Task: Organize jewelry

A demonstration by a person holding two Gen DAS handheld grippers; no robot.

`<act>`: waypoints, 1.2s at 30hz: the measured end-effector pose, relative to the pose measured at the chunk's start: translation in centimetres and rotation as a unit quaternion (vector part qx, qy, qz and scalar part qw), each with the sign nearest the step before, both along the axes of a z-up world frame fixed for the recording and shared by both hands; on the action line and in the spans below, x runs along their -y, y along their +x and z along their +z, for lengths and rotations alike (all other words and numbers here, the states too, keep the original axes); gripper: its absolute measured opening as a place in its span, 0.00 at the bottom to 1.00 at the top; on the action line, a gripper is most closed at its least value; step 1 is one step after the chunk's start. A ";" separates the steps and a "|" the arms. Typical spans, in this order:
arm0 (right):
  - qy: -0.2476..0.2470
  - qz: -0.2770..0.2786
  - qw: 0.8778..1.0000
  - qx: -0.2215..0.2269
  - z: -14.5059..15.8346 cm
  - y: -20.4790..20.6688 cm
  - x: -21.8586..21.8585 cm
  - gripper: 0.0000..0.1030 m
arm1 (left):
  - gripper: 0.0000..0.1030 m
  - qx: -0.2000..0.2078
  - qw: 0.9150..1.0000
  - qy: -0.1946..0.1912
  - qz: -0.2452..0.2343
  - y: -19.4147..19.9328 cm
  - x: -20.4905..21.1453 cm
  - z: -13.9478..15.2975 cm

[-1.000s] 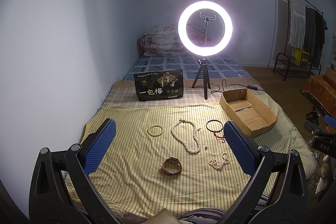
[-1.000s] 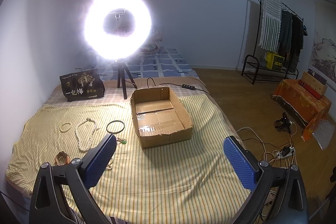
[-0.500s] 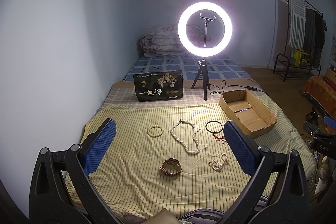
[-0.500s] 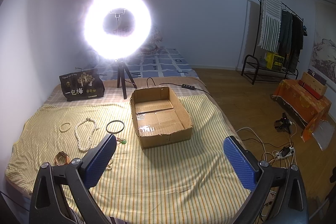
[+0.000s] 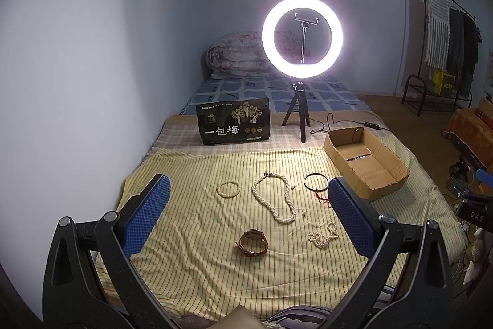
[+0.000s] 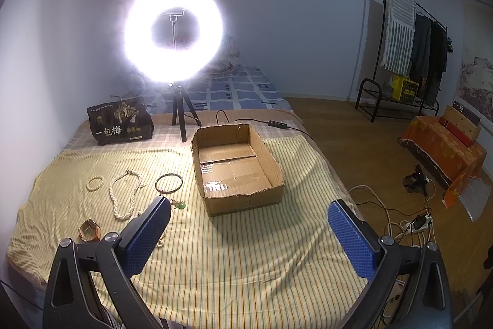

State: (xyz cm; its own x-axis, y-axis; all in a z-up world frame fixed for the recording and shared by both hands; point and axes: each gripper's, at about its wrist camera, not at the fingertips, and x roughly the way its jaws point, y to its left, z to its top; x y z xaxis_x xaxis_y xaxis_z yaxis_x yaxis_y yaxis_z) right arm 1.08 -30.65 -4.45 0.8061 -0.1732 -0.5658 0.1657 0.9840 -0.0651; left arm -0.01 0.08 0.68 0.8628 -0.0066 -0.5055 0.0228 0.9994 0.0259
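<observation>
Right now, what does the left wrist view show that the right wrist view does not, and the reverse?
Only the left wrist view shows the small heap of pearls in full and the left gripper, open and empty. Only the right wrist view shows the green pendant, the white power strip on the floor and the right gripper, open and empty. Both share the cardboard box, pearl necklace, black bangle, brown watch and ring light.

necklace (image 5: 274, 198) left of box (image 5: 366, 162), watch (image 5: 252, 242) nearer
</observation>
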 end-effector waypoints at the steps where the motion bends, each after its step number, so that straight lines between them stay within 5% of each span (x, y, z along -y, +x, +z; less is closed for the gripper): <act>1: 0.000 0.000 1.000 -0.001 -0.1 0.1 0.0 1.00 | 1.00 -0.002 1.000 0.000 0.000 0.1 0.0 -0.1; 19: -0.031 0.054 0.998 -0.019 -2.8 3.2 -1.1 1.00 | 1.00 -0.054 0.997 0.017 0.047 4.3 -3.0 -4.8; 23: -0.042 0.091 0.995 -0.025 -3.9 4.5 -1.8 1.00 | 1.00 -0.082 0.996 0.024 0.023 5.7 -3.4 -6.9; 31: -0.043 0.160 0.982 -0.095 -7.9 8.2 -3.3 0.98 | 1.00 -0.145 0.989 0.030 -0.001 7.9 -3.8 -12.0; 36: -0.057 0.203 0.968 -0.134 -10.2 9.7 -4.9 0.96 | 0.85 -0.194 0.981 0.011 -0.002 9.4 -4.6 -15.7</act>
